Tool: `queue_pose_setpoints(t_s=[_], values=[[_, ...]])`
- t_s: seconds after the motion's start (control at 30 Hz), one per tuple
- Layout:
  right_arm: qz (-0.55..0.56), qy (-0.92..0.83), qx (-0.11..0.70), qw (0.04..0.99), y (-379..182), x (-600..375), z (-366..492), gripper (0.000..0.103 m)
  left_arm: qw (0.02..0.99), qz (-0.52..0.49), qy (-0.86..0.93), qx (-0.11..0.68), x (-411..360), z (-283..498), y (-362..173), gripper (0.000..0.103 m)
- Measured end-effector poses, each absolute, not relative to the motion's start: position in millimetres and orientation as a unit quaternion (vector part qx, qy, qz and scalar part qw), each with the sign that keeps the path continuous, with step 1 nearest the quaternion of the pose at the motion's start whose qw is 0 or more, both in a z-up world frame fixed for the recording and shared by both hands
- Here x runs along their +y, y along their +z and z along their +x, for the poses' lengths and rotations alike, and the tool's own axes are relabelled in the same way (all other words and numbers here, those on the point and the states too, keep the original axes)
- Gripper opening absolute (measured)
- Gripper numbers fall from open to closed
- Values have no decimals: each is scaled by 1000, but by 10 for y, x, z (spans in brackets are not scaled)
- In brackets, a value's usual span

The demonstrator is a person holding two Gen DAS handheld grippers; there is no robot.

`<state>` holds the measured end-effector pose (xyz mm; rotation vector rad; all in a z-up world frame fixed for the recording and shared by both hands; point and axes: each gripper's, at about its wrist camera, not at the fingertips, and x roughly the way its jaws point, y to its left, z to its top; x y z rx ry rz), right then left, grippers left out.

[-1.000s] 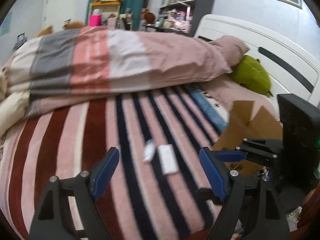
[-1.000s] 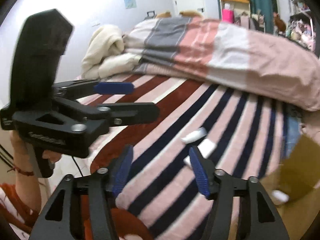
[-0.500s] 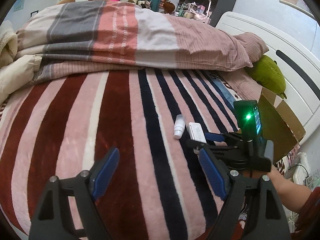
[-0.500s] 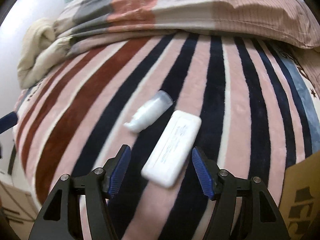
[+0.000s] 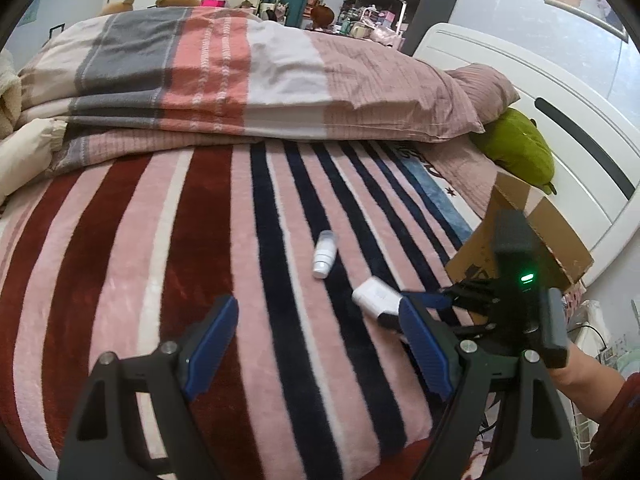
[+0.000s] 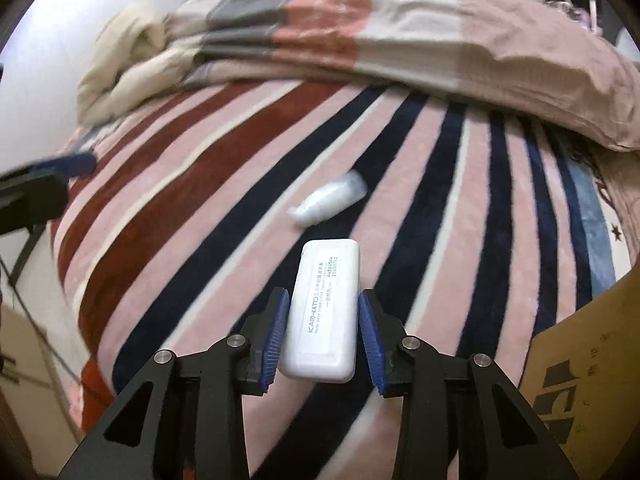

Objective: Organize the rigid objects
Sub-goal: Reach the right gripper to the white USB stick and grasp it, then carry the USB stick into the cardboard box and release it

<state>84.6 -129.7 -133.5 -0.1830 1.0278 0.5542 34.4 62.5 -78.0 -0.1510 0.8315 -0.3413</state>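
Lowered since a second ago, the right tool (image 6: pixel 322 338) now straddles the white case (image 6: pixel 326 312) on the striped bed (image 6: pixel 200 220) near its front edge; its jaws are closing, pads not yet pressing. Just beyond lies the small white bottle (image 6: pixel 328 204). Left tool (image 5: pixel 316 344) hovers wide open, empty, cardboard box (image 5: pixel 536 240) at the bed's right edge.

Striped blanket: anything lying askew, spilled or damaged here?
Nothing spilled or damaged. A small white bottle lies on its side on the striped blanket; the white case sits between the right gripper's closing jaws.
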Motion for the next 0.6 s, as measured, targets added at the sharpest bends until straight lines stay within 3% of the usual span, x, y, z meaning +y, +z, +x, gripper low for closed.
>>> queue_pose_setpoints(t_s=[0.2, 0.33, 0.6], values=[[-98, 230, 516, 819, -1626, -1317, 870, 38, 897, -68, -157, 407, 611, 282, -778, 80], [-106, 230, 494, 832, -1644, -1293, 831, 31, 896, -67, -157, 410, 623, 249, -767, 80], [-90, 297, 411, 857, -881, -1282, 498, 31, 897, -77, -197, 388, 455, 222, -500, 80]])
